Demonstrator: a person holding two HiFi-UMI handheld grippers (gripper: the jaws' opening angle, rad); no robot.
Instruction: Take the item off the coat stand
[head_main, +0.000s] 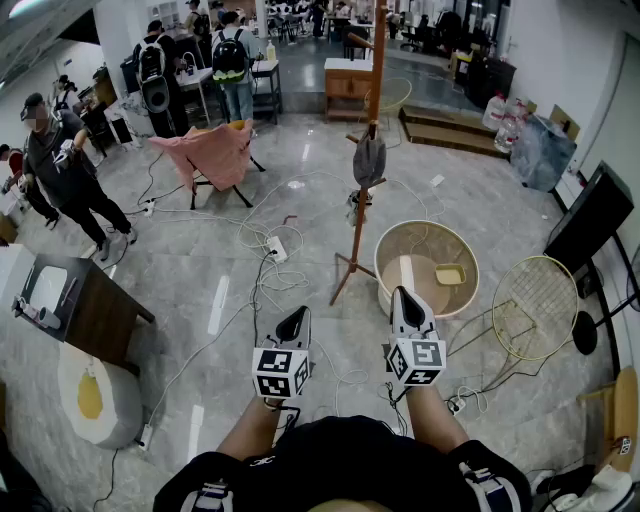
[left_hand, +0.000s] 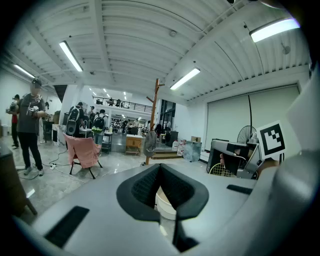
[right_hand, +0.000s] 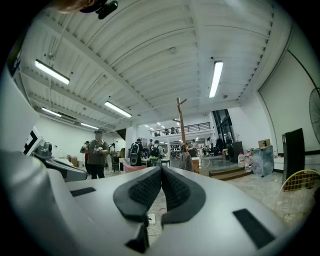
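A wooden coat stand (head_main: 362, 215) rises from the tiled floor a step or two in front of me. A grey item (head_main: 369, 160) hangs from one of its pegs at mid height. My left gripper (head_main: 297, 318) and right gripper (head_main: 403, 296) are held low near my body, both short of the stand and pointing toward it. Both are shut with nothing between the pads. The left gripper view has the stand (left_hand: 154, 115) and the grey item (left_hand: 149, 142) far beyond its closed gripper (left_hand: 159, 166). The right gripper view shows the stand (right_hand: 180, 130) past its closed gripper (right_hand: 161, 169).
A round beige tub (head_main: 455, 240) stands just right of the stand's feet, with a round wire rack (head_main: 535, 305) further right. Cables and a power strip (head_main: 276, 248) trail over the floor to the left. A pink-draped chair (head_main: 213, 155), a dark side table (head_main: 90, 310) and a standing person (head_main: 60, 175) are on the left.
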